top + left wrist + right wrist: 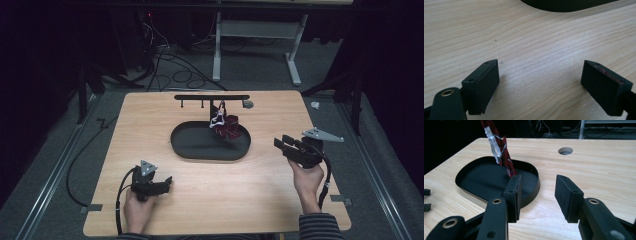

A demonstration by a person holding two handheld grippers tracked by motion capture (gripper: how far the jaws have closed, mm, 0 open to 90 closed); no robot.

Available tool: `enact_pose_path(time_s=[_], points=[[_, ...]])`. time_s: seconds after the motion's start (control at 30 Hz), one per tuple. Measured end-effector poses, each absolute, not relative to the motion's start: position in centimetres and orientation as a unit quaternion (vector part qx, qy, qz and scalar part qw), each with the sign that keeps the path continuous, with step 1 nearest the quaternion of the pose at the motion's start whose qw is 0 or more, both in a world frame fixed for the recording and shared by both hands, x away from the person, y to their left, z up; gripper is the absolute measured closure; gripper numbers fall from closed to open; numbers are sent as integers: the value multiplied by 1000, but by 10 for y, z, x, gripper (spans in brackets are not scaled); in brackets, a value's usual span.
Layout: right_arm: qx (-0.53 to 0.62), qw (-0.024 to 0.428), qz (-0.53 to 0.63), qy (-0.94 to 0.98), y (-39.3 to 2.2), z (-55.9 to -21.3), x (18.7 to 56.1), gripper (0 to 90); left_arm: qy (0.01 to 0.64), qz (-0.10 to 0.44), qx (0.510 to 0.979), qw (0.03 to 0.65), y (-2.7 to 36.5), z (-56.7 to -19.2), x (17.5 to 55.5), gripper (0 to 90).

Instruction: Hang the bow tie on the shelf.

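While working outward from the right gripper (pixel 278 144), held near the desk's (pixel 150 125) right edge: jaws wide apart, empty, gripping nothing. Aimed left across the desk toward the black tray (pixel 190 152) at mid-desk.

Past the tray's near rim, up and left of the left-hand jaw in the right gripper view: red-and-white bundle (pixel 501 150). Hangs from the black rack (pixel 210 97) by the desk's far edge, lower end down over the tray's right end. Contact with the tray floor: can't tell. Long axis near vertical, tilted slightly.

So, by judgement: level approach from the right, 1 jaw on each side of the hanging length. Needs a shift left plus some travel forward to centre the bundle in the gap. Off the jaw line for now, not between the pads.

Left gripper (pixel 169 181): low over the desk's near-left part, apart from the tray's near rim. 2 jaws also wide and empty, bare wood between them in the left gripper view. Pointed right, not at the bundle. Farther from it than the right 1, with the tray in between. Right gripper = nearer tool for the grab.
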State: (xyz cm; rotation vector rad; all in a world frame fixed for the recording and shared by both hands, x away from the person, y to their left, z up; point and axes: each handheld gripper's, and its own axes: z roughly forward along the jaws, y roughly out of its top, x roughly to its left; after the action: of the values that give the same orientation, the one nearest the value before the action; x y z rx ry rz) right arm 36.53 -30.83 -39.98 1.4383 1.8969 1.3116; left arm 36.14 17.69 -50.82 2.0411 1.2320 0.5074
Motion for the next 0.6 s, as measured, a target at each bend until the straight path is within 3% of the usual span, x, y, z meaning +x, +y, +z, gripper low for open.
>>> enact_pose_path(time_s=[0.6], points=[[525,201,469,681,-311,-418,356,587,474,196,786,345,177,-508,361,155]])
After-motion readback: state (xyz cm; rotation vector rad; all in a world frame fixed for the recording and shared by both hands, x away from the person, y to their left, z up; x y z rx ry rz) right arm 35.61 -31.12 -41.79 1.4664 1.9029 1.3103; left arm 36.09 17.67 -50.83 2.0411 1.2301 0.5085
